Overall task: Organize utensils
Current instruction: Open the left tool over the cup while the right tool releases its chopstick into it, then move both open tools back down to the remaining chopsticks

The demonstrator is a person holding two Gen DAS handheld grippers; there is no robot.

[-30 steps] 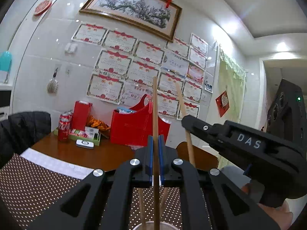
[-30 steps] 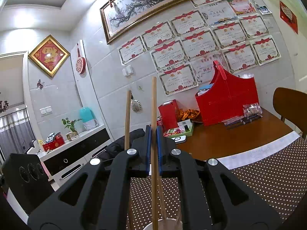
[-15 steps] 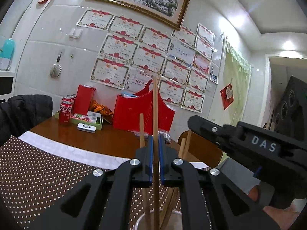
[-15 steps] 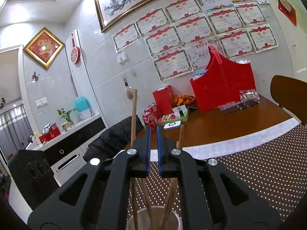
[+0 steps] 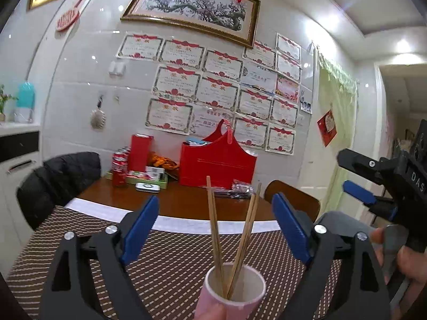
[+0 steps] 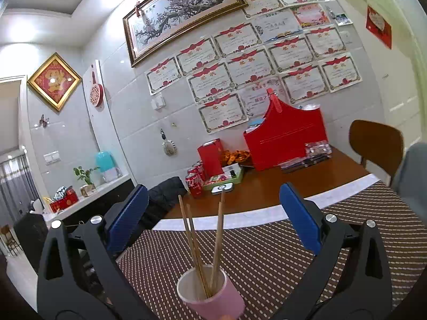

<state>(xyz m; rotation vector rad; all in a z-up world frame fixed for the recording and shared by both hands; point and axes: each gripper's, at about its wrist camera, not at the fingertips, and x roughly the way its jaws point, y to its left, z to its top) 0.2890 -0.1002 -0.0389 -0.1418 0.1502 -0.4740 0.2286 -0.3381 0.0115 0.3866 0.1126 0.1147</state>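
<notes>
three chopsticks (image 5: 214,229) in one pink cup (image 5: 234,290) — left gripper (image 5: 213,224) and right gripper (image 6: 213,218) both spread, empty — red bag (image 5: 217,162) behind.

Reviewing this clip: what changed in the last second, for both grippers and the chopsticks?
Both grippers opened. A second ago the left gripper and the right gripper were each shut on an upright chopstick; the right let go first, then the left. The chopsticks now all stand loose, leaning in the pink cup. The cup, the dotted mat and the table clutter stayed as they were.
</notes>
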